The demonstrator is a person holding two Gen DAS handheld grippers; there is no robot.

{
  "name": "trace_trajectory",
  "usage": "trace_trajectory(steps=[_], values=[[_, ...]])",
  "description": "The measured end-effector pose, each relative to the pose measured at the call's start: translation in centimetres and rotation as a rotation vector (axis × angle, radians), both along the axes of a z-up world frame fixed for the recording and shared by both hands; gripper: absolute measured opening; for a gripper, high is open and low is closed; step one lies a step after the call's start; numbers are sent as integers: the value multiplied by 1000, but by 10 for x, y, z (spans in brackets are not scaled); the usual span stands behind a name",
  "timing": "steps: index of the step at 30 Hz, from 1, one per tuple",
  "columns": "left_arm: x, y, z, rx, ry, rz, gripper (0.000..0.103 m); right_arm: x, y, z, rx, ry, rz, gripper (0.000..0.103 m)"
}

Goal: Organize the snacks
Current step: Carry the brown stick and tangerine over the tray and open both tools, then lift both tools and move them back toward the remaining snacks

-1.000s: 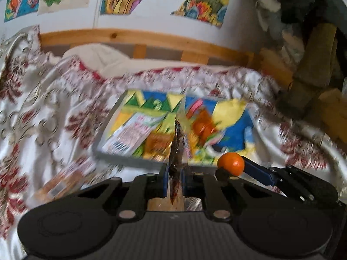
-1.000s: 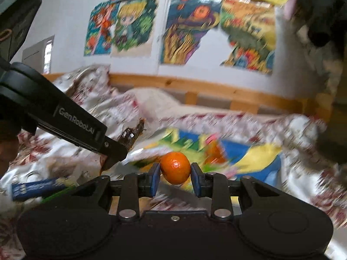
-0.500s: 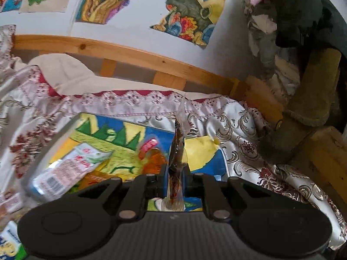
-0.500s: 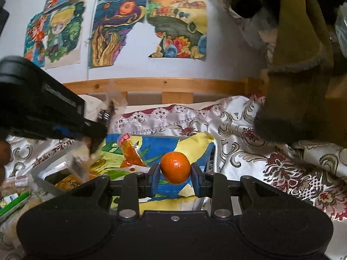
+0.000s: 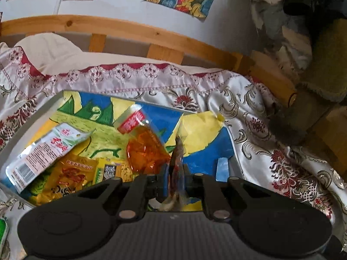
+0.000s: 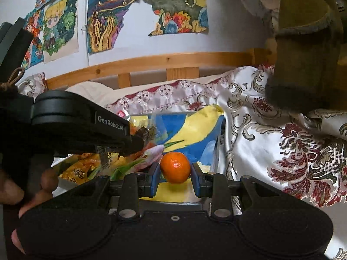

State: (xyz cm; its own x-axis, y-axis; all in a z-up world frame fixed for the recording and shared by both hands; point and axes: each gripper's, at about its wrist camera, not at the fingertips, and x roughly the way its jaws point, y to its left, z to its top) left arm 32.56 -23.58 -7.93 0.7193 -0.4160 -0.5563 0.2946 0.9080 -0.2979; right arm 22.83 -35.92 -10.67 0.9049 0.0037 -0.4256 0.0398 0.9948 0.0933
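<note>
My left gripper (image 5: 174,173) is shut on a thin clear snack packet (image 5: 177,151) with dark contents, held edge-on over the tray (image 5: 227,169) with a colourful painted bottom. The tray holds a white packet (image 5: 43,151), a yellow packet (image 5: 67,177) and a clear bag of orange sweets (image 5: 145,149). My right gripper (image 6: 175,173) is shut on a small orange tangerine (image 6: 175,167), held over the tray's right end (image 6: 216,147). The left gripper (image 6: 134,138) shows in the right wrist view at the left, with its packet (image 6: 147,132).
The tray lies on a bed with a white, gold and red patterned cover (image 5: 271,147). A wooden headboard rail (image 5: 130,30) and a wall with paintings are behind. Olive fabric (image 6: 303,54) hangs at the right. A green packet edge (image 5: 3,231) shows at lower left.
Both grippers have moved forward and down over the tray, each still holding its item. The tray now looks larger and closer in both views.
</note>
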Motion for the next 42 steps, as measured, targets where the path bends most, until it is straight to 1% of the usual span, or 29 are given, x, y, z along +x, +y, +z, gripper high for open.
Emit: trace_trajectory(steps=[3, 9, 11, 13, 15, 17, 19, 20, 21, 22, 23, 24, 26, 28, 31, 32, 34, 35, 39, 42], values=[[2, 2, -4, -6, 11, 7, 12, 1, -1, -2, 13, 7, 3, 33], [4, 4, -9, 7, 27, 15, 12, 3, -3, -7, 15, 31, -3, 33], [5, 4, -11, 6, 43, 12, 16, 3, -4, -6, 20, 32, -4, 34], [5, 5, -11, 11, 48, 14, 16, 2, -4, -5, 17, 27, -4, 41], [4, 7, -10, 16, 53, 16, 26, 2, -3, -4, 12, 22, -2, 45], [2, 10, -8, 16, 58, 16, 46, 1, -3, -2, 12, 16, -3, 49], [-2, 14, -3, 16, 54, 20, 54, -1, -2, 1, 3, 5, -8, 57], [-5, 17, 0, 14, 50, 20, 57, -3, -2, 3, -2, -1, -11, 59], [-7, 20, 3, 14, 45, 23, 60, -5, -2, 6, -7, -8, -18, 65], [-11, 24, 7, 17, 37, 31, 65, -7, -1, 8, -11, -16, -25, 71], [-15, 28, 12, 21, 24, 44, 70, -10, -1, 12, -12, -26, -26, 72], [-21, 33, 17, 21, 3, 60, 73, -13, -2, 15, -8, -38, -26, 74], [-34, 43, 28, 27, -49, 86, 88, -22, -3, 24, 9, -61, -24, 79], [-49, 54, 41, 41, -104, 110, 95, -33, -5, 33, 28, -90, -26, 87], [-69, 72, 58, 44, -155, 145, 102, -52, -6, 48, 41, -131, -27, 93], [-76, 78, 63, 36, -165, 162, 102, -59, -5, 53, 40, -146, -25, 94], [-91, 91, 72, 20, -183, 182, 102, -73, -1, 63, 34, -177, -18, 100], [-98, 98, 77, 18, -191, 187, 103, -81, 2, 68, 32, -197, -10, 101], [-126, 119, 89, 31, -225, 204, 103, -108, 15, 84, 19, -247, 30, 102], [-149, 135, 92, 63, -261, 223, 103, -127, 27, 91, 17, -270, 39, 102]])
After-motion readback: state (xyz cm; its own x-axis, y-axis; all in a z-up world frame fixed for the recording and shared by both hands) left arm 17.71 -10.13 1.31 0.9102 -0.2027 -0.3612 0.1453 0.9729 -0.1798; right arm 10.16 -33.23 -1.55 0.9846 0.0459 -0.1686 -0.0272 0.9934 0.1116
